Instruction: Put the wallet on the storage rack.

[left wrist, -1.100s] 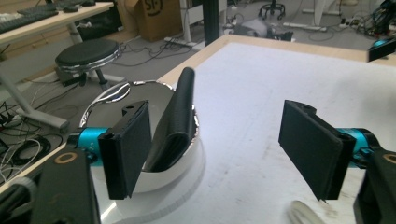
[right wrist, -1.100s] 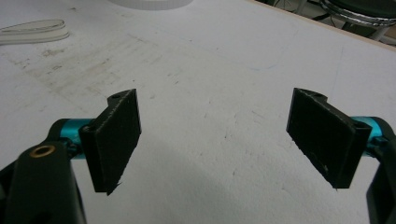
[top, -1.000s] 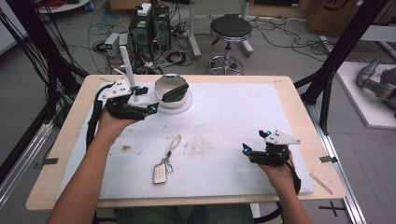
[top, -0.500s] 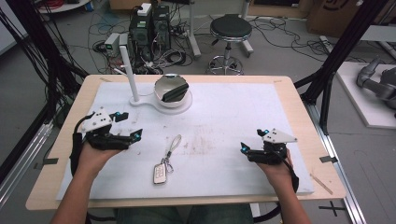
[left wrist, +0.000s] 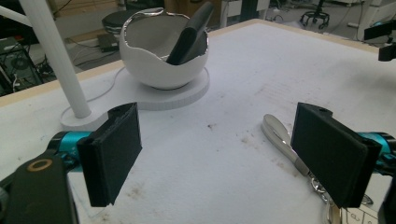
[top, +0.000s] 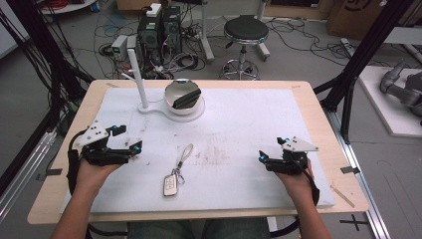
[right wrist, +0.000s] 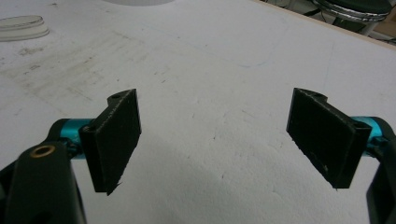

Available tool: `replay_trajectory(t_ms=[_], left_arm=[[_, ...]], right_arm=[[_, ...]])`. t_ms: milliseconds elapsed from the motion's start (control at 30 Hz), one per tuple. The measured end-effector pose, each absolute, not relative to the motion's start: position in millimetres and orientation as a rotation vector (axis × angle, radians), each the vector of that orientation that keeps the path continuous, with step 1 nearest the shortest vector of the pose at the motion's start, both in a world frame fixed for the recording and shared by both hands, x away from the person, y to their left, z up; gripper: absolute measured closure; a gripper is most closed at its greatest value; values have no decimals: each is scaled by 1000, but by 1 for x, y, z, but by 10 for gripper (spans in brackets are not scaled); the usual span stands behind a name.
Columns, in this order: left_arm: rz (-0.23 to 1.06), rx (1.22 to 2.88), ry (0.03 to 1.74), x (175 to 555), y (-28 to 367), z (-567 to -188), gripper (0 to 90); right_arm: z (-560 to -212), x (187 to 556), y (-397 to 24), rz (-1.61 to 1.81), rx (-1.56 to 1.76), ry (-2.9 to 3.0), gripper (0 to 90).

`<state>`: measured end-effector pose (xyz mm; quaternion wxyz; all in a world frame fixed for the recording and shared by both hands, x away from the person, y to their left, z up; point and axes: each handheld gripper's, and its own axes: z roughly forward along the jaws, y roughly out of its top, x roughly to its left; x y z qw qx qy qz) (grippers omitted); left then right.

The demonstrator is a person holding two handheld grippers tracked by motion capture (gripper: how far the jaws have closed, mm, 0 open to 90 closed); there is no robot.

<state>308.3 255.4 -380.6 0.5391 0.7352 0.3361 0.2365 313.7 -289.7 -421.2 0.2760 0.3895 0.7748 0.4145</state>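
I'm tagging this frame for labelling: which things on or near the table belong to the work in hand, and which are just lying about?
In the work:
left gripper, open
right gripper, open
car key with strap, between them
white bowl holding a black object

Lying about:
white post
stool
computers and cables on the floor

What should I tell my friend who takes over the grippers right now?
Left gripper: jaws open, holding nothing, near the left edge of the table.
Right gripper: jaws open, holding nothing, at the right front.
Car key with its strap lies flat at the front middle, between the two grippers, nearer the left one.
White bowl sits on the lamp-like stand's base at the back, with a dark object leaning inside.
Done: the dark object is in the bowl.
Left: probably the key, untouched so far.
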Motion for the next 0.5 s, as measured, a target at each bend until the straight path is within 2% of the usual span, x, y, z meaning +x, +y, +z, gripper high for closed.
replay_trajectory(t_ms=[500], left_arm=[[563, 1762, 791, 310, 248, -382, 162]], right_arm=[[-422, 313, -290, 1114, 1032, 2089, 180]])
